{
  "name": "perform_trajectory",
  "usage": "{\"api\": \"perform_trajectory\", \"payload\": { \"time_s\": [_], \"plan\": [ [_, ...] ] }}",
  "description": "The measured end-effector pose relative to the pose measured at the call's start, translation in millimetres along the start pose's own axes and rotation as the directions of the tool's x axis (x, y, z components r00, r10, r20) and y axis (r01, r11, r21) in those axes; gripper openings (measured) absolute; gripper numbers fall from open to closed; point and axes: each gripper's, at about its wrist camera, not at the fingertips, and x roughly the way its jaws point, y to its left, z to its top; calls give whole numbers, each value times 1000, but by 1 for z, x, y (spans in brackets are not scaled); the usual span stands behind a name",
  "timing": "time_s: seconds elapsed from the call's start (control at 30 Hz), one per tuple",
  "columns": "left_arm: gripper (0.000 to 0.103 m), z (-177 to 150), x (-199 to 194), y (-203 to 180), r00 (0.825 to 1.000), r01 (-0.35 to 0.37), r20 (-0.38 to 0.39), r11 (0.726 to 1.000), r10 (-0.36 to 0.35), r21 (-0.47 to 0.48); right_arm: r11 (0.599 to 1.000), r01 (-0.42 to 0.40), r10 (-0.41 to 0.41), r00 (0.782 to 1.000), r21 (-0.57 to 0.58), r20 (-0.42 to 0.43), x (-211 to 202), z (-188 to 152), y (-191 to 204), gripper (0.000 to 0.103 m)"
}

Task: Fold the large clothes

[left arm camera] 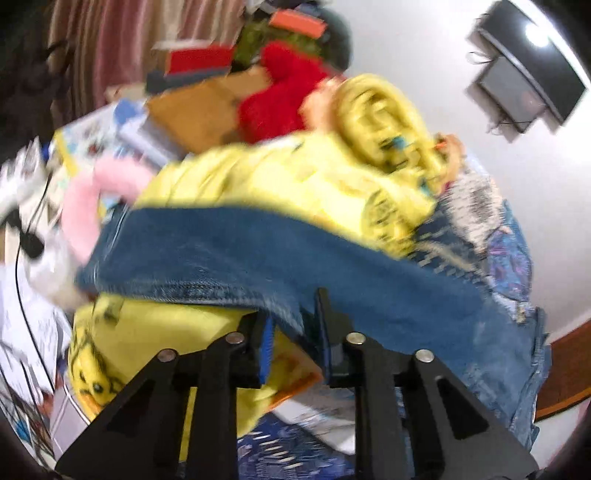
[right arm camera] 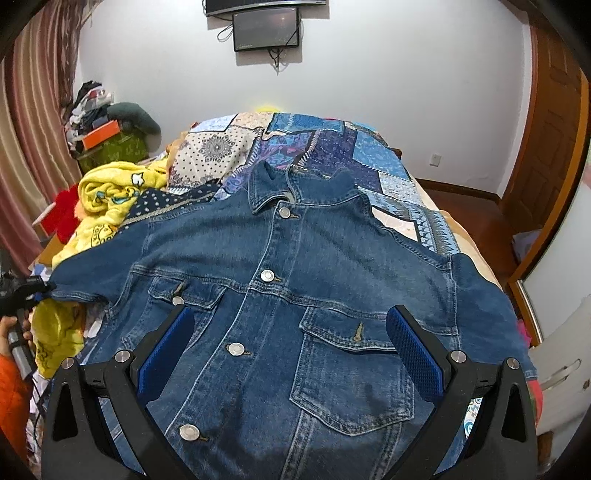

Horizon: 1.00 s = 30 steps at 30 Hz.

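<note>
jacket (right arm camera: 295, 295) lies on the bed (right arm camera: 369, 155), blanket (right arm camera: 110, 192) heaped at its left.

Bed (right arm camera: 448, 229) under my cameras, covered by a patchwork quilt (right arm camera: 295, 144). Denim jacket (right arm camera: 295, 295) lies buttoned, front up, across its near end. Yellow blanket (right arm camera: 107, 192) heaped along the left edge.

A patchwork quilt (right arm camera: 306, 147) covers my bed. Left of it lies a crumpled yellow blanket (right arm camera: 110, 195) beside something red and fluffy (right arm camera: 64, 212). Further back, an orange box (right arm camera: 101, 134) sits on a cluttered pile. A screen (right arm camera: 266, 27) hangs on the white wall (right arm camera: 406, 92); striped curtains (right arm camera: 29, 129) hang left.
</note>
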Motion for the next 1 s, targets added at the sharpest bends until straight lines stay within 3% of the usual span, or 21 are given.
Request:
{"api": "perform_trajectory", "payload": {
  "time_s": [0.03,0.1,0.2,0.27,0.4,0.43,0.5,0.53,0.57,0.63,0.73,0.83,1.0],
  "plan": [
    [18,5,-8,-12,1000,0,26,1000,-1,30,1000,-4,4,1000,11,4,-2,-1,-3,103],
    [1,14,-24,-36,997,27,74,996,-33,88,1000,-12,11,1000,29,10,-4,0,-8,103],
    [1,23,-62,-91,977,61,184,971,-106,233,998,-23,22,999,57,27,-10,-1,-17,103],
    [1,23,-91,-131,953,89,246,939,-178,333,997,-25,22,999,78,45,-15,-1,-24,103],
    [1,10,-124,-202,925,162,233,865,-300,475,992,-43,36,997,117,61,-23,-1,-36,103],
    [3,6,-125,-211,926,168,221,857,-307,487,991,-48,40,997,123,63,-24,-2,-39,103],
    [17,-4,-124,-222,933,192,174,843,-316,503,988,-60,50,996,140,69,-27,-3,-45,103],
    [38,-10,-119,-223,940,204,139,841,-311,502,988,-61,51,996,143,72,-29,-4,-47,103],
    [62,-16,-115,-222,946,210,116,844,-303,494,987,-61,51,996,147,73,-30,-5,-50,103],
    [75,-26,-107,-217,957,201,92,859,-274,470,987,-57,47,996,149,72,-31,-6,-55,103],
    [77,-39,-89,-201,976,186,22,875,-219,447,985,-49,38,997,163,66,-29,-8,-60,103],
    [77,-41,-70,-167,983,183,-53,909,-176,375,980,-55,46,998,193,48,-24,-11,-66,103],
    [77,-26,-33,-82,980,157,-144,981,-140,117,979,-43,39,999,201,23,-15,-12,-63,103]
  ]
}}
